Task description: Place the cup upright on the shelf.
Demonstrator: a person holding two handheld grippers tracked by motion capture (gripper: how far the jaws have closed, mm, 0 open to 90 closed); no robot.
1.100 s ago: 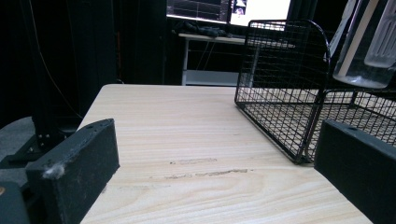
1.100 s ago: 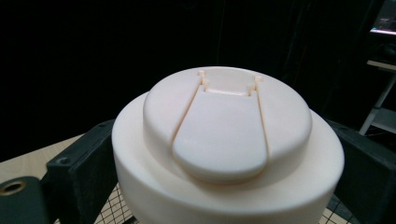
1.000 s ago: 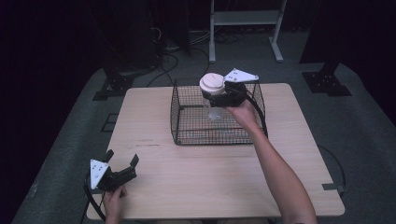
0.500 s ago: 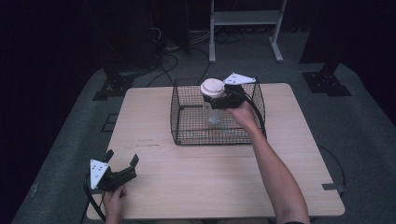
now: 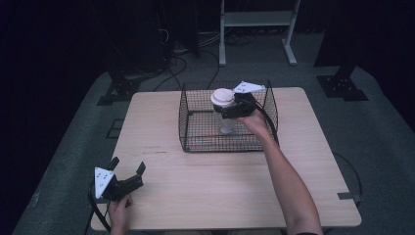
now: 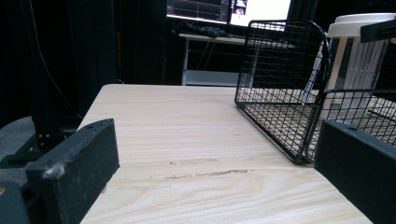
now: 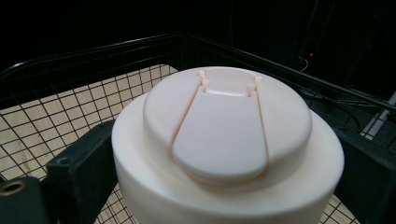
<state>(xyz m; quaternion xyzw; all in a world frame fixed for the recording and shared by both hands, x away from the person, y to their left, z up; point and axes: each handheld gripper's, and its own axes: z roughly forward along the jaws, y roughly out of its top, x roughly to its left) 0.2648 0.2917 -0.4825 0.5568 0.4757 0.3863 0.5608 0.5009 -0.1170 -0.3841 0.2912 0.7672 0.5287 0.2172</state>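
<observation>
1. Gripping a white lidded bottle [image 5: 224, 108] just below its cap, the right hand-held gripper [image 5: 230, 110] is seen inside the black wire basket [image 5: 195, 127] in the high view; its jaws are closed against the bottle's two sides.
2. In the right gripper view, the white cap [image 7: 227, 140] is seen from above between the two black jaws, one at each side and touching it. A flip-top panel with small hinge pegs is noted on the cap.
3. The bottle is held upright over the basket's floor, near the basket's middle and toward its far side. Whether its base touches the mesh cannot be told.
4. The basket stands on the far half of the light wooden desk [image 5: 220, 181], with its open top upward and its nearer wall seen as a low mesh edge.
5. The person's right forearm [image 5: 288, 181] is seen reaching across the desk from the near edge to the basket.
6. The left hand-held gripper [image 5: 128, 174] is held at the near left corner of the desk, well apart from the basket. Its jaws are spread wide and nothing is between them.
7. In the left gripper view, the bare desk top is seen between the two jaws, with the basket [image 6: 280, 84] and the bottle [image 6: 357, 51] farther off at the right.
</observation>
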